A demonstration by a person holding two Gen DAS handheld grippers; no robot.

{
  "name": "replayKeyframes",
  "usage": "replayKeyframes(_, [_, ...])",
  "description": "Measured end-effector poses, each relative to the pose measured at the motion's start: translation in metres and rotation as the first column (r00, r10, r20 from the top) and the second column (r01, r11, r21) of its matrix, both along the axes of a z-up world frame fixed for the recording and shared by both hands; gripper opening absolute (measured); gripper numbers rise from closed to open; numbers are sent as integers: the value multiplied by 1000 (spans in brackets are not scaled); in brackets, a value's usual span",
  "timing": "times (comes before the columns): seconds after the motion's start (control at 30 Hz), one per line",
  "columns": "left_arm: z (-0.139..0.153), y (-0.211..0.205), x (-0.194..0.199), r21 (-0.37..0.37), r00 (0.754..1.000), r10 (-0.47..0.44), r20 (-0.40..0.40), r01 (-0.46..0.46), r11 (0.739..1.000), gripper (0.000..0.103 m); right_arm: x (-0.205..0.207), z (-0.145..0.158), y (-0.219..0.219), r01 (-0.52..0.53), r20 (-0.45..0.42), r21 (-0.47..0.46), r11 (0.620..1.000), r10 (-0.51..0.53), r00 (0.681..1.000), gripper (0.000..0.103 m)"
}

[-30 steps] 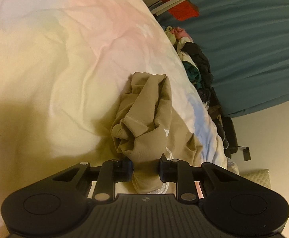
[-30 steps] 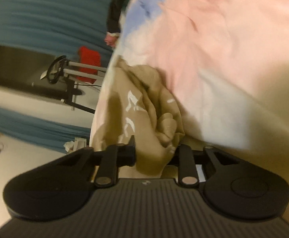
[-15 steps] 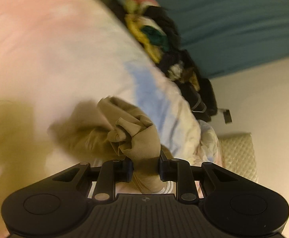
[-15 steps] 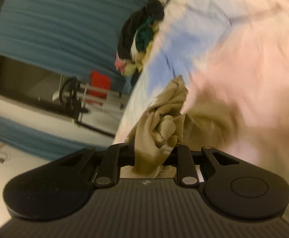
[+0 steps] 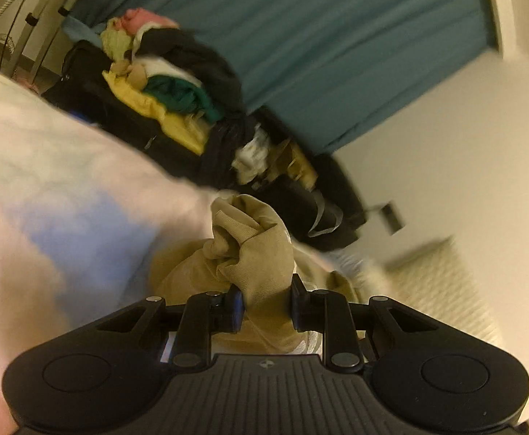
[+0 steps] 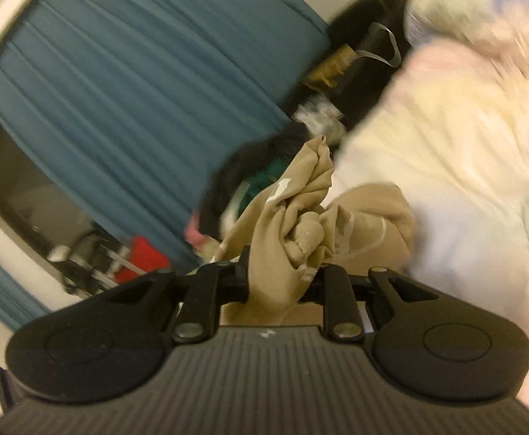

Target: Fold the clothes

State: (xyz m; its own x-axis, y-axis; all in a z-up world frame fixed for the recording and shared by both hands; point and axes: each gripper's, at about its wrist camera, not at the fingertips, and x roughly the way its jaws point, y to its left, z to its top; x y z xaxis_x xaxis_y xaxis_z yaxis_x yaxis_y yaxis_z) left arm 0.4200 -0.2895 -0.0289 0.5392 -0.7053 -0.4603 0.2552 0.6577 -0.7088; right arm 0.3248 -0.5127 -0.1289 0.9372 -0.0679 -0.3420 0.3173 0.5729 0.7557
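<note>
Tan garment (image 5: 261, 253) bunched between both grippers' jaws

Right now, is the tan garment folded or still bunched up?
Bunched up. The tan garment is a crumpled wad clamped in the left tongs and the right tongs; no flat panel or crease shows.

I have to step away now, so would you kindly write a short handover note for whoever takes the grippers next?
Left gripper: shut on a bunched part of the tan garment.
Right gripper: shut on another bunch of the same tan garment.
The garment is crumpled, partly lifted above the pastel bedcover. A pile of unfolded clothes sits on dark bags beside the bed.
Done: garment picked up by both grippers.
Left: spread it flat, fold it, then the pile.
</note>
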Motion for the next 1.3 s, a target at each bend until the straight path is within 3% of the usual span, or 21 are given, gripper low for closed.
replayKeyframes(0.1, [-53, 0, -7, 78, 998, -40, -47, 44, 996, 26, -7, -55, 1, -25, -99, 25, 999, 28, 995, 23])
replayKeyframes(0.2, [-88, 6, -26, 164, 996, -84, -35, 89, 982, 26, -28, -99, 10, -50, -145, 57, 997, 58, 988, 23])
replayKeyframes(0.3, [-108, 15, -34, 188, 994, -102, -30, 106, 977, 29, -46, -122, 14, -28, -138, 146, 989, 49, 989, 26])
replayKeyframes(0.4, [-103, 12, -37, 233, 995, -96, -16, 97, 968, 34, -52, -115, 21, -16, -182, 169, 985, 47, 982, 26])
replayKeyframes(0.53, [-76, 14, -51, 334, 993, -114, 27, 99, 937, 34, -61, -80, 34, -29, -298, 101, 994, 58, 953, 26])
replayKeyframes(0.63, [-43, 27, -80, 361, 988, -134, 76, 98, 927, 38, -81, -49, 47, -58, -322, 37, 998, 67, 945, 26])
replayKeyframes(0.8, [22, 40, -128, 393, 969, -179, 172, 99, 914, 45, -118, 12, 77, -118, -284, -116, 986, 81, 955, 26])
replayKeyframes(0.87, [45, 42, -149, 409, 956, -196, 219, 92, 908, 52, -133, 37, 94, -133, -265, -185, 974, 81, 961, 26])
replayKeyframes(0.9, [57, 47, -163, 416, 947, -203, 248, 85, 906, 60, -142, 46, 102, -141, -256, -216, 966, 83, 963, 28])
replayKeyframes(0.93, [69, 52, -177, 422, 938, -210, 277, 78, 903, 72, -152, 55, 111, -148, -247, -247, 958, 86, 965, 32])
replayKeyframes(0.97, [81, 56, -190, 428, 927, -218, 305, 71, 901, 80, -161, 64, 119, -152, -236, -276, 949, 87, 968, 51])
replayKeyframes(1.0, [92, 63, -205, 433, 915, -221, 337, 57, 899, 93, -170, 71, 127, -148, -218, -303, 942, 82, 972, 77])
replayKeyframes(1.03, [104, 70, -222, 435, 903, -222, 368, 44, 899, 100, -179, 78, 135, -142, -200, -330, 933, 78, 977, 89])
replayKeyframes(1.07, [113, 78, -238, 435, 893, -220, 393, 31, 900, 101, -190, 84, 143, -133, -180, -358, 924, 72, 981, 93])
replayKeyframes(1.3, [140, 137, -323, 428, 847, -208, 489, -25, 903, 103, -250, 101, 186, -135, -124, -451, 882, 88, 988, 92])
